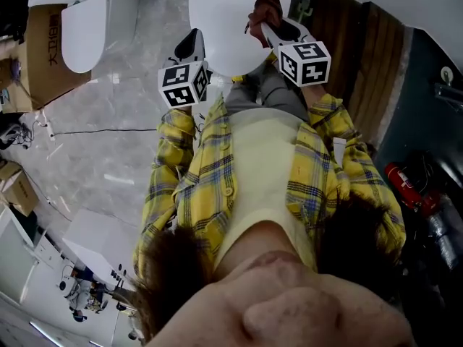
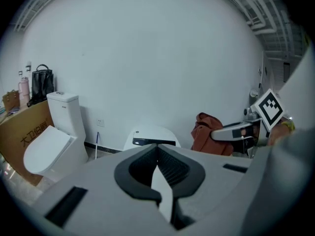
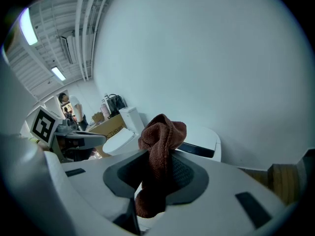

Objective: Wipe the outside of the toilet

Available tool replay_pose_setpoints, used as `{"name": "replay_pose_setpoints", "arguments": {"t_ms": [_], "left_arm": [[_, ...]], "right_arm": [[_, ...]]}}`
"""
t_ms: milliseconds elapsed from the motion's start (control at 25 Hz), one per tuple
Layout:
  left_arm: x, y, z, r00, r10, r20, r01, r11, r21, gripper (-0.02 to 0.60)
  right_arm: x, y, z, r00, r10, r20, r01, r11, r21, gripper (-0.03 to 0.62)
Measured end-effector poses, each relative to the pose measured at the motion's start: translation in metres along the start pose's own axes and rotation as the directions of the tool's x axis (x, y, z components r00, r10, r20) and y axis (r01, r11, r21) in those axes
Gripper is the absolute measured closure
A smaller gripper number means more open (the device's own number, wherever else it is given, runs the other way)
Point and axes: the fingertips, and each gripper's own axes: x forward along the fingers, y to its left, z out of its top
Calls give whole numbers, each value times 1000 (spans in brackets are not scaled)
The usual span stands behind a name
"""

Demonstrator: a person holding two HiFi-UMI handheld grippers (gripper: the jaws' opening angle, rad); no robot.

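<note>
The white toilet [image 1: 235,27] stands straight ahead, lid down, seen also in the left gripper view as the toilet [image 2: 150,137] and in the right gripper view as the toilet [image 3: 204,140]. My right gripper [image 1: 269,26] is shut on a brown cloth [image 1: 263,11] held over the lid's right side; the cloth [image 3: 160,149] bunches up between the jaws of the right gripper [image 3: 158,157]. My left gripper [image 1: 191,47] hovers by the toilet's left side. The left gripper [image 2: 157,149] is shut with nothing in it, and the cloth [image 2: 209,132] shows at its right.
A second white toilet [image 1: 83,27] stands at the left beside a cardboard box [image 1: 40,53]. A cable [image 1: 94,131] crosses the marble floor. Wooden panelling [image 1: 362,63] and a red extinguisher [image 1: 401,183] lie to the right. A person's yellow plaid shirt [image 1: 253,172] fills the middle.
</note>
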Motion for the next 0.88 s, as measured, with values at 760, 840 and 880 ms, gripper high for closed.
{"name": "replay_pose_setpoints", "arguments": {"t_ms": [760, 840, 880], "left_arm": [[110, 24, 32, 989, 142, -30, -143, 989, -46, 574], [115, 30, 32, 986, 164, -36, -165, 986, -38, 574], [116, 33, 30, 984, 174, -42, -175, 984, -34, 574]], "right_arm": [[135, -78, 56, 984, 159, -86, -166, 982, -90, 474], [148, -81, 59, 981, 171, -92, -180, 979, -94, 474], [155, -82, 60, 980, 178, -93, -187, 978, -93, 474]]}}
